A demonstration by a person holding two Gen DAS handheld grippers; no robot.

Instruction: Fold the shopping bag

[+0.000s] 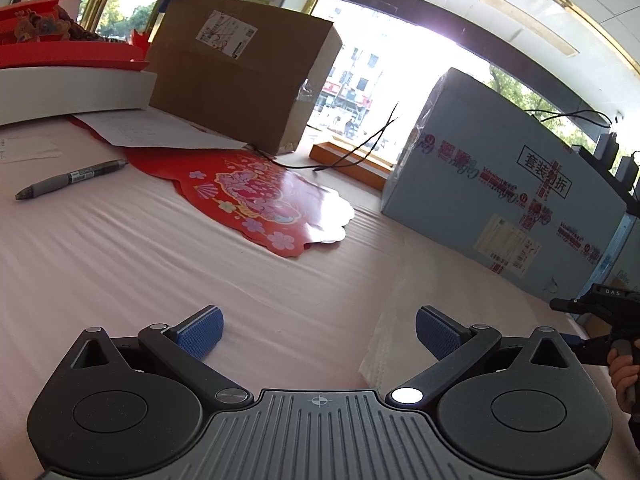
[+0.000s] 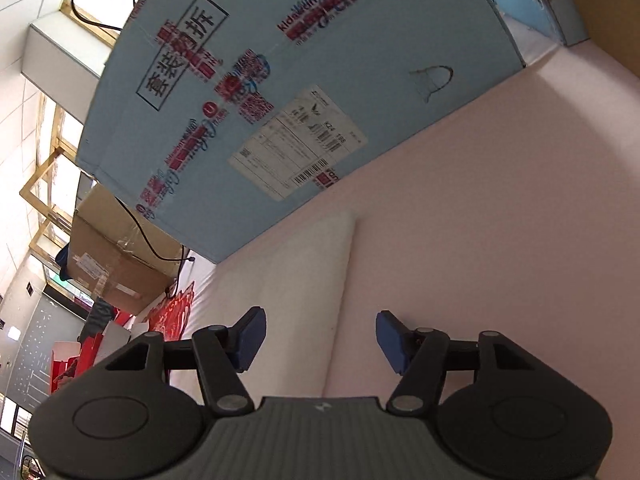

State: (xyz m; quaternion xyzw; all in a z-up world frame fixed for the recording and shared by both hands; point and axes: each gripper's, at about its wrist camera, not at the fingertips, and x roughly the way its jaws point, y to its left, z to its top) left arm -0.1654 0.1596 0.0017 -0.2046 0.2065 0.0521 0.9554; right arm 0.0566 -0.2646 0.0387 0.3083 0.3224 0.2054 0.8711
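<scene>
- On the pink tabletop (image 1: 120,260), I am seeing the shopping bag (image 2: 296,280) lying flat as a white, folded strip, its far end sitting near the base of the light blue carton (image 2: 320,80).
- I am holding the left gripper (image 1: 318,334) low over the table with its jaws spread wide; nothing is sitting between the blue pads (image 1: 206,330).
- From the left wrist view, the bag is showing as a pale textured sheet just beside the right-hand pad, running away toward the blue carton (image 1: 500,188).
- I am holding the right gripper (image 2: 320,340) with its jaws also wide apart and gripping nothing; the bag is passing under the left-hand pad (image 2: 250,338) in that view.
- I cannot tell whether either pad is touching the bag.
- At the right edge of the left wrist view, the right gripper (image 1: 600,312) and the hand (image 1: 624,372) on it are showing partly.
- Farther back, a brown cardboard box (image 1: 240,76) is standing on the table, with a red paper decoration (image 1: 256,200) lying in front of it.
- A pen (image 1: 72,179) is lying well apart on the left side.
- A black cable (image 1: 352,148) is trailing between the two boxes.
</scene>
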